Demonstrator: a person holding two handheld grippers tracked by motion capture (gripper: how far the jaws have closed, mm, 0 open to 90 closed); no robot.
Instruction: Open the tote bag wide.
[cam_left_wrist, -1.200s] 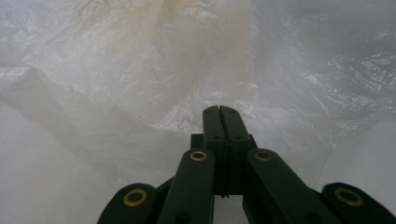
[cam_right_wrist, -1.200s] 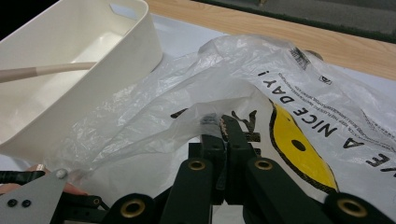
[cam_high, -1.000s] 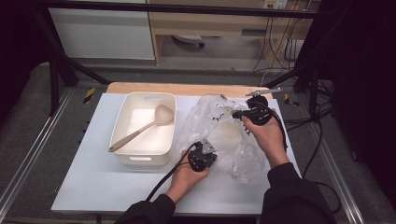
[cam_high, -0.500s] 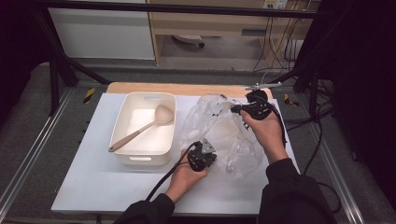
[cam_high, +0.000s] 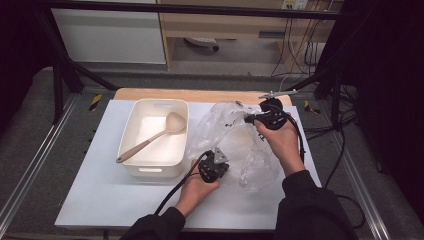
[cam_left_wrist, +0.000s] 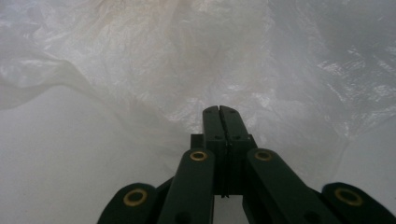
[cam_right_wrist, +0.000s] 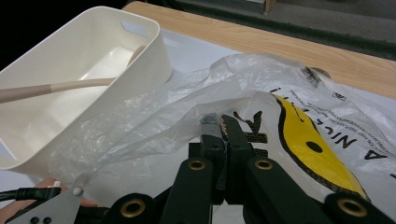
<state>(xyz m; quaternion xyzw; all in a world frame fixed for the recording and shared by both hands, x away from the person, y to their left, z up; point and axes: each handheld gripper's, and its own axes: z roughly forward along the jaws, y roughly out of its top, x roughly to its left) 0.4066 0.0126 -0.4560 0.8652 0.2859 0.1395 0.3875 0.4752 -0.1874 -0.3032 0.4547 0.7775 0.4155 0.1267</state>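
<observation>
One plastic bag (cam_high: 240, 145), one tub (cam_high: 156, 137), one spoon (cam_high: 150, 142).

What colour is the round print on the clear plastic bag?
Yellow with black marks on the clear plastic bag; right gripper view shows it best.

1. The plastic bag (cam_right_wrist: 261, 107) is see-through and crinkly, with a big yellow smiley face outlined in black plus black lettering.
2. The tub (cam_high: 150, 167) near the worktop's left side is plain cream-white.
3. The spoon (cam_high: 150, 141) in it is beige-pink all over.
4. The worktop (cam_high: 90, 200) is white, with a light wood strip along its far edge.
5. Both grippers are black, with little brass-coloured rivets.
</observation>
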